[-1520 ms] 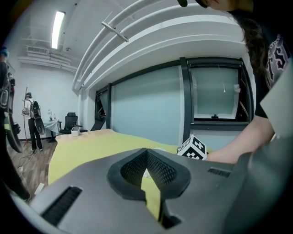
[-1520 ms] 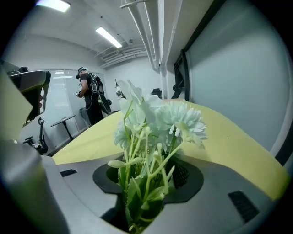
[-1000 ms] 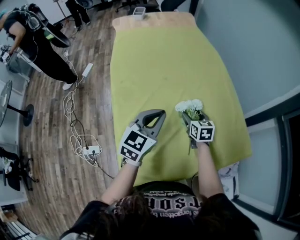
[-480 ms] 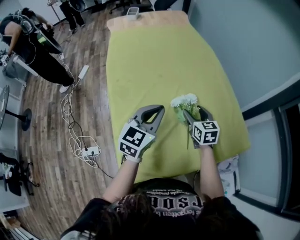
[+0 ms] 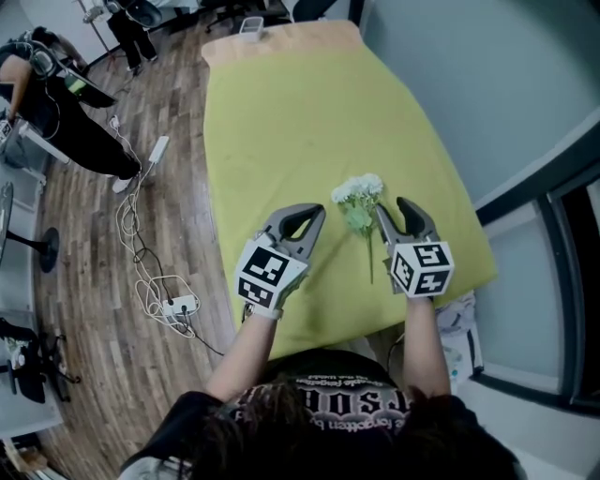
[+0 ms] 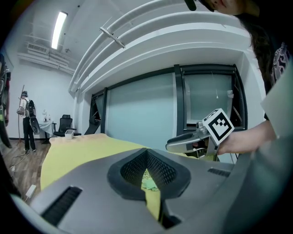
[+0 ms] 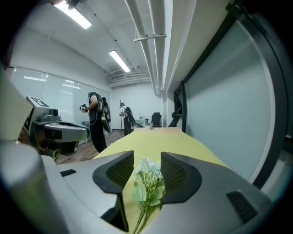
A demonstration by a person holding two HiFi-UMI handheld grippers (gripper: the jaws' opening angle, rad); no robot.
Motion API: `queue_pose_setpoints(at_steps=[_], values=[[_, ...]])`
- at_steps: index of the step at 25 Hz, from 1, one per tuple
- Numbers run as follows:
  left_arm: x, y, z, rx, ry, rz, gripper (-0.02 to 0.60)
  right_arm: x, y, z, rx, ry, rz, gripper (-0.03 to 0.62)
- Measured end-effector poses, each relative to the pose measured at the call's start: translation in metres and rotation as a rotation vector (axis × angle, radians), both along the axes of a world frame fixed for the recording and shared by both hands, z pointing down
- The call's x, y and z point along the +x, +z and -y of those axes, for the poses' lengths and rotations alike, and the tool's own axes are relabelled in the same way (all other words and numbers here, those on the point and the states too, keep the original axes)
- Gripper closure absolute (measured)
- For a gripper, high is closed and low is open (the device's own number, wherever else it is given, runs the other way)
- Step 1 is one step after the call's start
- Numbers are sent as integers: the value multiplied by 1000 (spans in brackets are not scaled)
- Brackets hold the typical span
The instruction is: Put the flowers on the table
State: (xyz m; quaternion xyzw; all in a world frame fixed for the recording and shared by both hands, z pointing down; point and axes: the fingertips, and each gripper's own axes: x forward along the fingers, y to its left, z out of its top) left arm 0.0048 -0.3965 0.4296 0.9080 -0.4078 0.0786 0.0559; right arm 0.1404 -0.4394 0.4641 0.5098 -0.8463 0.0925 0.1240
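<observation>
A small bunch of white flowers [image 5: 360,199] with a green stem lies on the yellow-green table [image 5: 281,122] near its front right corner. My right gripper [image 5: 395,207] hovers above and just right of the flowers, open. Its jaws have just been closing and grip nothing; in the right gripper view the flowers [image 7: 147,183] show through the gap, lying on the table below. My left gripper [image 5: 302,221] is held left of the flowers with its jaws shut and empty. In the left gripper view the right gripper [image 6: 184,142] shows ahead at the right.
A small white container [image 5: 251,25] stands at the table's far end. Cables and a power strip [image 5: 178,302] lie on the wooden floor at the left, where people [image 5: 56,103] stand. A glass wall [image 5: 525,141] runs along the right.
The right gripper has let go of the flowers, risen and drawn to the right, leaving them on the table. The left gripper has barely moved.
</observation>
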Motion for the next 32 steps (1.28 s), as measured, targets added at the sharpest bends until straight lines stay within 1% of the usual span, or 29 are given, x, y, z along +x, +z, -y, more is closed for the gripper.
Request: queue_pose_setpoints(at_steps=[1, 4, 10, 20, 23, 32], values=[[1, -2, -2, 4, 3, -3, 584, 1, -8, -4, 21, 5, 3, 408], [8, -10, -9, 19, 24, -9, 584, 4, -26, -14, 70, 21, 15, 449], [16, -20, -26, 43, 59, -1, 584, 3, -43, -39, 104, 36, 4, 517], [21, -35, -44, 75, 71, -6, 584, 10, -68, -73, 194, 67, -37, 550], [21, -36, -49, 79, 75, -4, 584, 14, -74, -82, 213, 86, -31, 554], [17, -39, -64, 91, 74, -10, 584, 12, -90, -108, 265, 96, -22, 562]])
